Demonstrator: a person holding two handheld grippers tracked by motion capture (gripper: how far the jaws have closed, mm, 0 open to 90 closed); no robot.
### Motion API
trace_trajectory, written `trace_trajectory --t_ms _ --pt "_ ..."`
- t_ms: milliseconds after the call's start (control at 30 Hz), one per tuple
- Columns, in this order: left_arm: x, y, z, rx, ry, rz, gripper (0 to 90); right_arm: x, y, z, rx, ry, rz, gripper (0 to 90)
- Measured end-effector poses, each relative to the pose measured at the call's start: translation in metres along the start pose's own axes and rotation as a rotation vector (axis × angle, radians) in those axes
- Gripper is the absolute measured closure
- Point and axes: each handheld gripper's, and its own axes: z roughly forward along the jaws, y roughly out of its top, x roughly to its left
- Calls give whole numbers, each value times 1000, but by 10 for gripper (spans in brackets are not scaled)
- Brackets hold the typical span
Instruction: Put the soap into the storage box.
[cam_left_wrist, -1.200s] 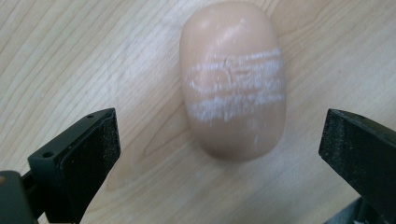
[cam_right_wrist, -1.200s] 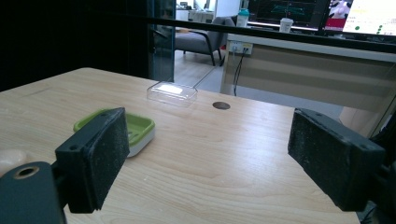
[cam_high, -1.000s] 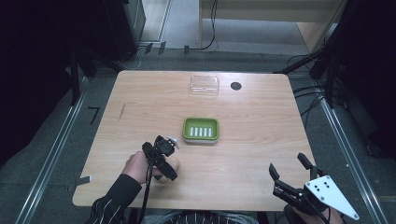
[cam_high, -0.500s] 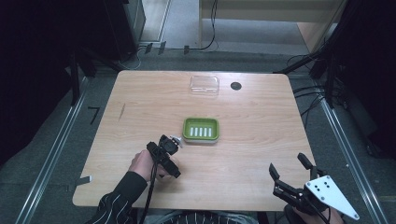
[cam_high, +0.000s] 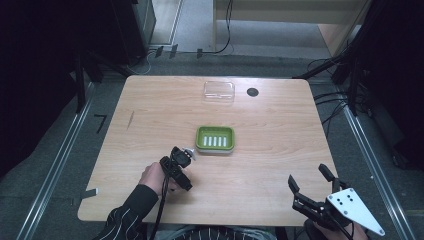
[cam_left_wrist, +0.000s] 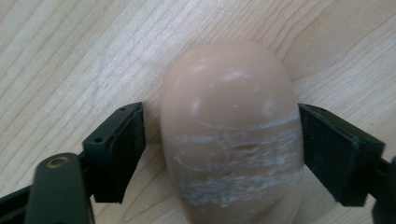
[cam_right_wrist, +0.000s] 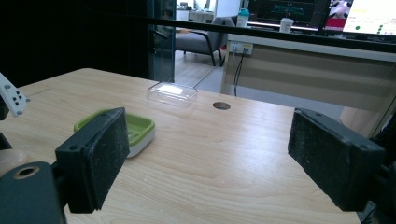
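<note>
Left claw (cam_left_wrist: 219, 140) straddles soap (cam_left_wrist: 231, 135), its near end cut off.

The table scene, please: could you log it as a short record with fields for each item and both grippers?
soap bar: beige, scuffed white, lying on the wooden table, between the left gripper's jaws
left gripper: open, one jaw on each side of the soap, a gap showing at one jaw
right gripper: open, nothing between its jaws, at the near right edge
soap dish: green, mid-table
clear lid: far edge, beside a dark round hole
</note>
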Motion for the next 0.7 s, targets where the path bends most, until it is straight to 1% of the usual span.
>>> trace_trajectory --t_ms 100,200,233,267,300,433,533,600,633,667,700 --pt "-1 -1 0 -7 0 -7 233 0 0 0 0 0 0 132" --pt "-1 -1 -1 -3 -2 -3 243 0 0 0 0 0 -1 132" --pt "-2 -2 -2 -15 -5 5 266 0 0 0 0 0 0 132" --pt "-2 -2 -2 -15 -5 5 299 0 0 0 0 0 0 132" --pt "-3 -3 -3 -30 -3 8 306 0 0 0 0 0 -1 132" --pt "-3 -5 -3 -39 -5 10 316 0 0 0 0 2 0 132" --pt "-3 -5 -3 -38 -6 13 319 0 0 0 -1 2 -2 132" --pt "-3 -6 -3 -41 -6 27 319 0 0 0 -1 2 -2 132" --pt "-3 -6 -3 -41 -6 27 320 0 0 0 -1 2 -2 132" --pt "-3 -6 -4 -34 -6 41 320 0 0 0 -1 3 0 132" --pt "-3 -6 -4 -34 -6 41 320 0 0 0 -1 3 0 132"
